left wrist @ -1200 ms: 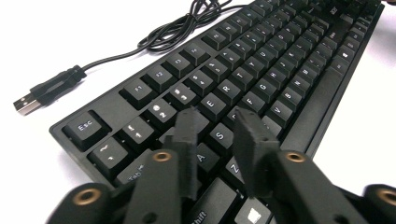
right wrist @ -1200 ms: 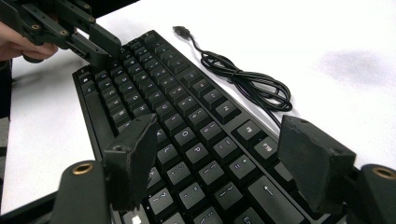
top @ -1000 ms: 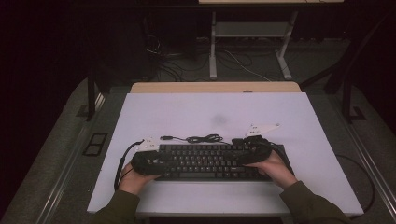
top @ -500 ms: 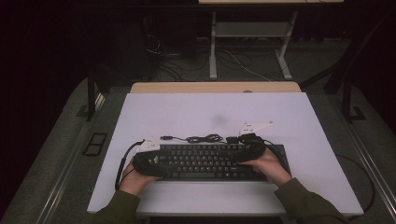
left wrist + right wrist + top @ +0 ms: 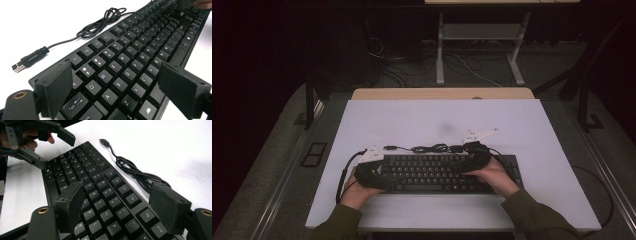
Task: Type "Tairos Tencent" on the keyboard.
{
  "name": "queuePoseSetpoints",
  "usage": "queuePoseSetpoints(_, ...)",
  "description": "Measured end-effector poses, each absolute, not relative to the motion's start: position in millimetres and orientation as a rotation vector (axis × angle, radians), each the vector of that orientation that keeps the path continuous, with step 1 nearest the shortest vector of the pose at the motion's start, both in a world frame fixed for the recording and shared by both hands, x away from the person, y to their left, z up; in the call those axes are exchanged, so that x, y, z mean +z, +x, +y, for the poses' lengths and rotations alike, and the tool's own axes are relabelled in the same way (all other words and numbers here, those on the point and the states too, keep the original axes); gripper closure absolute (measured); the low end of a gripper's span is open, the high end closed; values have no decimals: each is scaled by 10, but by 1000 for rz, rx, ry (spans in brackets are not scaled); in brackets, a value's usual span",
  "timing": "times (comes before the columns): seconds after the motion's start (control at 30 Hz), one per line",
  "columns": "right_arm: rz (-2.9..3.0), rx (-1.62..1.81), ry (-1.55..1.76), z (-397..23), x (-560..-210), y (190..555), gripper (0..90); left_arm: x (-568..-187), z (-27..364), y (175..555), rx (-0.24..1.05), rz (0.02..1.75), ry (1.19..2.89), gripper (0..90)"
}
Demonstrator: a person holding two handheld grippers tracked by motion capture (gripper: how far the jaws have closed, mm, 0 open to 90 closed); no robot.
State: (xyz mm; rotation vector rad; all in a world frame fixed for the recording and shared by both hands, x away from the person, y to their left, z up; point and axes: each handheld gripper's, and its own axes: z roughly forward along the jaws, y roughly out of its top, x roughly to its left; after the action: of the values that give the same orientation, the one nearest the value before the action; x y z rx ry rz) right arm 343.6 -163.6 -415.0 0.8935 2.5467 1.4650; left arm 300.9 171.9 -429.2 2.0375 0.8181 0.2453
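- Item: black full-size plastic computer keyboard (image 5: 439, 173), lying flat on the white tabletop (image 5: 412, 120) near my edge, long side across.
- Attached: thin black cable (image 5: 100, 23) bunched behind the back edge, ending in a USB plug (image 5: 18, 66) lying loose.
- Handling, by my judgement: light, rigid along its length, smooth casing likely slippery; keycaps could pop off if pinched; trailing cable may snag.
- Best hold: both short ends of the frame, gripped across the edge, not on keys.
- My left gripper (image 5: 115, 95): at the Tab end, jaws have just been opening, now apart over the keys, pressing nothing.
- My right gripper (image 5: 117, 207): at the opposite end, jaws apart above the keys, nothing clamped.
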Motion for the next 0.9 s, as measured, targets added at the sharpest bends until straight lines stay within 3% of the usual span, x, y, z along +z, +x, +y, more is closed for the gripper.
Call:
queuePoseSetpoints(0.3,2553,1450,879,-1531,-4168,3477,271,-4301,1687,3004,253,821,2044,38)
queuePoseSetpoints(0.53,2566,1441,853,-1451,-4182,3483,325,-4306,1667,3005,251,829,2046,0)
queuePoseSetpoints(0.9,2588,1395,808,-1384,-4184,3444,614,-4319,1659,3005,252,814,2060,0)
